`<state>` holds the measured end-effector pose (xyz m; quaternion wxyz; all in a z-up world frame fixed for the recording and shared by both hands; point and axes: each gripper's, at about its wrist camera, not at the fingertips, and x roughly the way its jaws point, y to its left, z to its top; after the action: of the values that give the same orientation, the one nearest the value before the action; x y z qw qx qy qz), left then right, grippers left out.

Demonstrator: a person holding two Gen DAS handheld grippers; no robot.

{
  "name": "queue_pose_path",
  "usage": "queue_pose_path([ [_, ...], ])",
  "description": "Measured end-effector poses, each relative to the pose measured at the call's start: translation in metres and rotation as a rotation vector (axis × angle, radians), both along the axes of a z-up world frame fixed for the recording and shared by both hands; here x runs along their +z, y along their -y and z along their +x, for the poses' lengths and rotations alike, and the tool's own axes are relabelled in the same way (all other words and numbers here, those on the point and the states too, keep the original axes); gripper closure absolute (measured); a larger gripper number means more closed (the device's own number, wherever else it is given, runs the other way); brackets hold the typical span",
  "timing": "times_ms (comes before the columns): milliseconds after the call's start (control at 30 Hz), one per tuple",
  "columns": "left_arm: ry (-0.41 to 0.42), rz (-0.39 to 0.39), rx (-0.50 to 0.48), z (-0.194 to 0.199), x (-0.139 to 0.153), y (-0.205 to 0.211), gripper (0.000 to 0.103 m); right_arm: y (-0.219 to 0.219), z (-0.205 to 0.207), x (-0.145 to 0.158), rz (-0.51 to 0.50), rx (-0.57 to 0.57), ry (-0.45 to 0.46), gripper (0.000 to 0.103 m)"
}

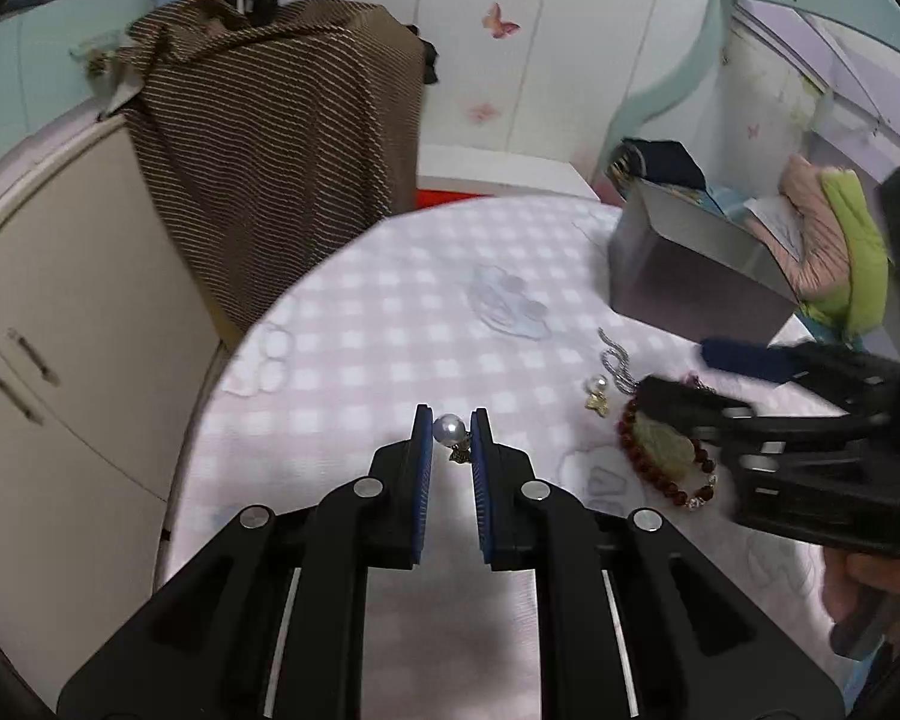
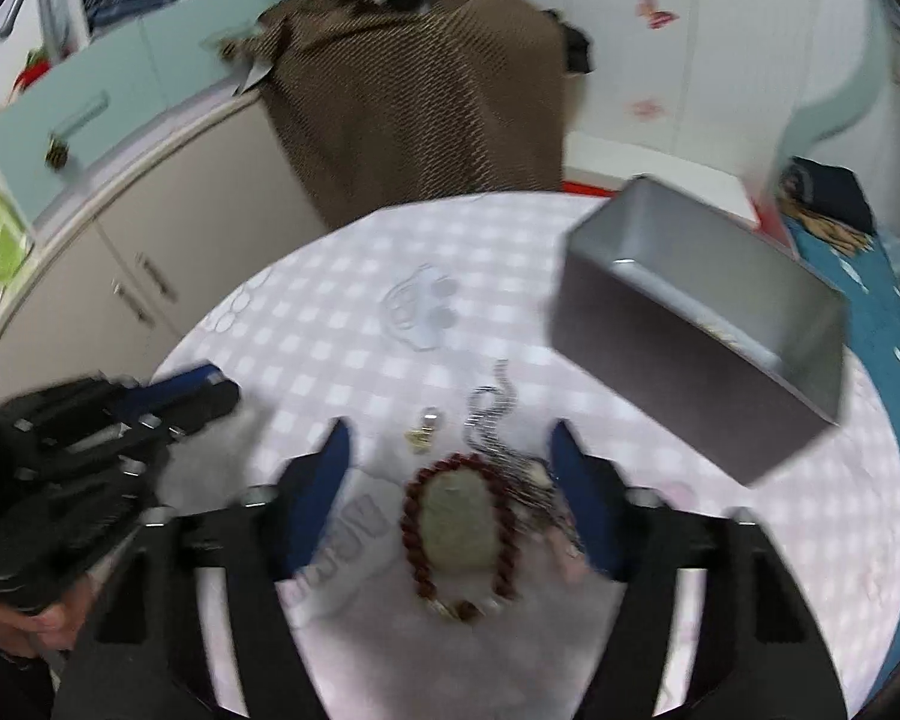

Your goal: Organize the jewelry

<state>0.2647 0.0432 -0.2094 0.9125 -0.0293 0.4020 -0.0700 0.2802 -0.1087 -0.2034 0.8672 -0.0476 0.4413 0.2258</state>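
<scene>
My left gripper (image 1: pixel 451 423) is shut on a pearl earring (image 1: pixel 449 429) with a small gold charm, held over the round table. My right gripper (image 2: pixel 450 438) is open, its blue pads either side of a red bead bracelet (image 2: pixel 459 525) that rings a pale green pendant (image 2: pixel 457 525). A second pearl earring (image 2: pixel 424 427) and a silver chain (image 2: pixel 492 414) lie just beyond the bracelet. In the left wrist view the bracelet (image 1: pixel 660 456), second earring (image 1: pixel 598 393) and chain (image 1: pixel 615 363) lie at the right, under the right gripper (image 1: pixel 690 375).
A grey metal box (image 2: pixel 708 324), open on top, stands at the table's back right, also in the left wrist view (image 1: pixel 690 264). The table has a pink checked cloth (image 2: pixel 354 300). A brown striped cloth (image 1: pixel 282 150) hangs over a cabinet behind the table.
</scene>
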Motion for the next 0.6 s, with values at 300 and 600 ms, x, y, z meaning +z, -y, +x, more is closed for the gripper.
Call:
queue_pose_path([
  [300,0.008,-0.019,0.034,-0.002,0.006,-0.018,0.09,-0.028,0.011,-0.02,-0.035,0.056,-0.039,0.088],
  [600,0.006,-0.028,0.03,-0.002,0.006,-0.018,0.09,-0.033,0.015,-0.027,-0.077,0.051,0.0,0.094],
])
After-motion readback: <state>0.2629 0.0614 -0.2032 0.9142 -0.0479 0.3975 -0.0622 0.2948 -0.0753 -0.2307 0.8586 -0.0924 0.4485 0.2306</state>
